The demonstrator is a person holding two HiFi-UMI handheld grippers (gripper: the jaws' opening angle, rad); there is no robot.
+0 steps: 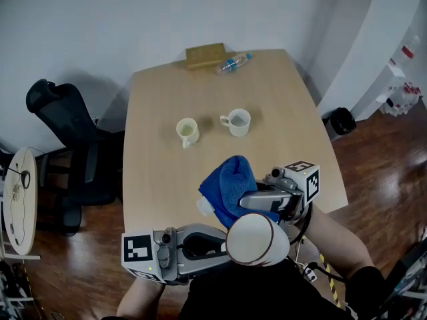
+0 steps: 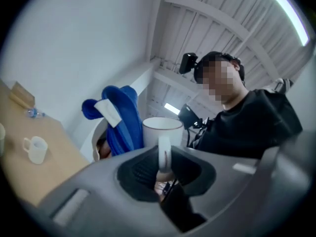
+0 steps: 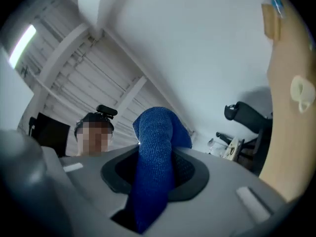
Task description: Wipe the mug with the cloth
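- White glazed ceramic mug, smooth and cylindrical: held off the desk, close to the person's chest, one round end turned toward the head view.
- Left claw: shut tight on the mug's thin loop handle.
- Blue nubby-weave cloth, soft and bunched, with a white sewn tag: just beside the mug; contact can't be told.
- Right claw: clamped on a thick fold of the cloth, which stands up between its jaws.
- Pale wood-grain desk, rounded corners, matte. On it: a cream mug, a second white mug, a clear plastic bottle lying down, a flat brown box.
- Room: plain white wall, dark plank floor, black mesh office chair left of the desk.
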